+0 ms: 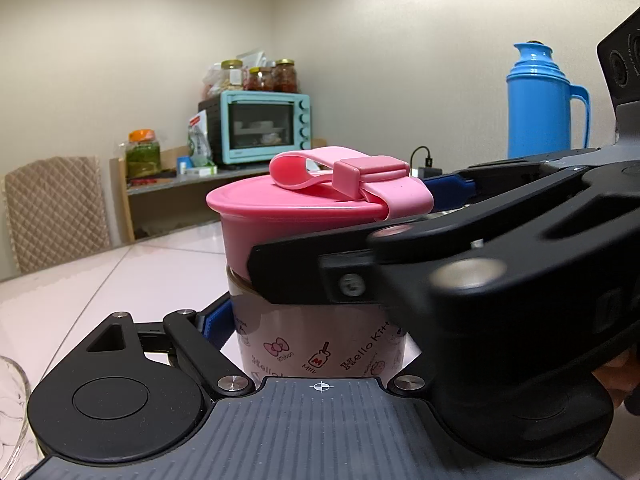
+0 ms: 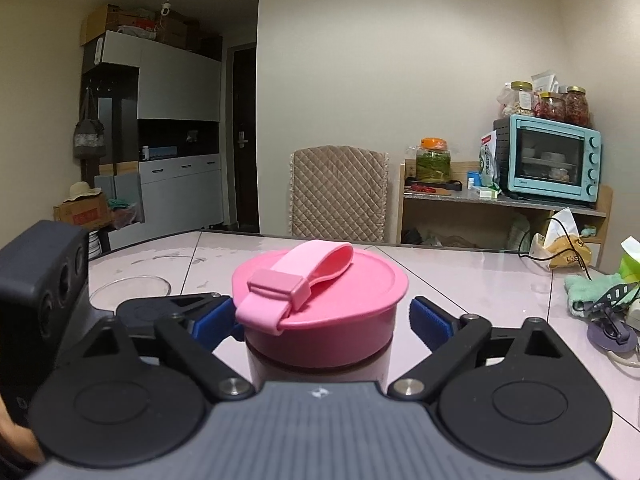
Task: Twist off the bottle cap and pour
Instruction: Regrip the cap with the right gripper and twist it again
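Standing on the table (image 2: 460,280), well in from its far edge, the pink bottle (image 1: 312,360) is clamped at its body by your left gripper (image 1: 316,328). Your right gripper (image 2: 320,320) narrowly straddles the cap (image 2: 320,284), with one pad just short of it. Seat both pads squarely below the strap (image 2: 304,268) before you twist.

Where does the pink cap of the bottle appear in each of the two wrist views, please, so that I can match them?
Left wrist view: the pink cap sits at centre, partly hidden on its right by the right gripper, which reaches in from the right.
Right wrist view: the cap sits at lower centre, between the gripper's blue pads.
Shared landmark: the turquoise oven, behind the cap in the left view and far right in the other.
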`<action>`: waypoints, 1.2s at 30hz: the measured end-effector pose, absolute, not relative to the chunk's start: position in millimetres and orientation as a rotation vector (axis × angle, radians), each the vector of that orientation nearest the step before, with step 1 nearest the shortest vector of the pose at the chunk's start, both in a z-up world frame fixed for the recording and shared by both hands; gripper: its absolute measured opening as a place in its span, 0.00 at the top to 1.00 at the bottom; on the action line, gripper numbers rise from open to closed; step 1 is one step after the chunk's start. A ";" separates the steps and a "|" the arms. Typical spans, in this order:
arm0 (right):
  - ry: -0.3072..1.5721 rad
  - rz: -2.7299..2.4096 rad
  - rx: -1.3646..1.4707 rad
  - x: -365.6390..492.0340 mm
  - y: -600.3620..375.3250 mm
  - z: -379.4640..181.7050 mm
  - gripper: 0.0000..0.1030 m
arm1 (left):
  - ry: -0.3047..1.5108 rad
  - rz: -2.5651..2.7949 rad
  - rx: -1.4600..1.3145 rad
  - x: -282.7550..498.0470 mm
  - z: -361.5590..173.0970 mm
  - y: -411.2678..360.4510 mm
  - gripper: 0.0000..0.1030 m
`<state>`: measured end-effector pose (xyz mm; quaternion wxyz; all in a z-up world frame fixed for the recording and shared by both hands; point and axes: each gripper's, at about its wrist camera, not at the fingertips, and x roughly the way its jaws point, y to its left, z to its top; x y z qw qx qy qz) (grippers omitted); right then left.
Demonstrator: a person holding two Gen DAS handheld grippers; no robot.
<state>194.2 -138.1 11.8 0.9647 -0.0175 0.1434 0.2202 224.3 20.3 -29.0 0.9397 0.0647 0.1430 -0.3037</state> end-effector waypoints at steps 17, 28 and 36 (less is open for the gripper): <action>0.306 0.899 -0.100 234.8 -189.6 15.6 0.18 | 0.292 -0.619 0.132 223.1 -30.2 18.6 0.13; 0.300 1.094 -0.126 253.0 -205.0 22.5 0.15 | 0.292 -0.619 0.131 221.1 -30.7 15.8 0.13; 0.316 0.817 -0.102 216.3 -190.9 35.7 0.08 | 0.292 -0.619 0.131 221.0 -30.7 15.3 0.13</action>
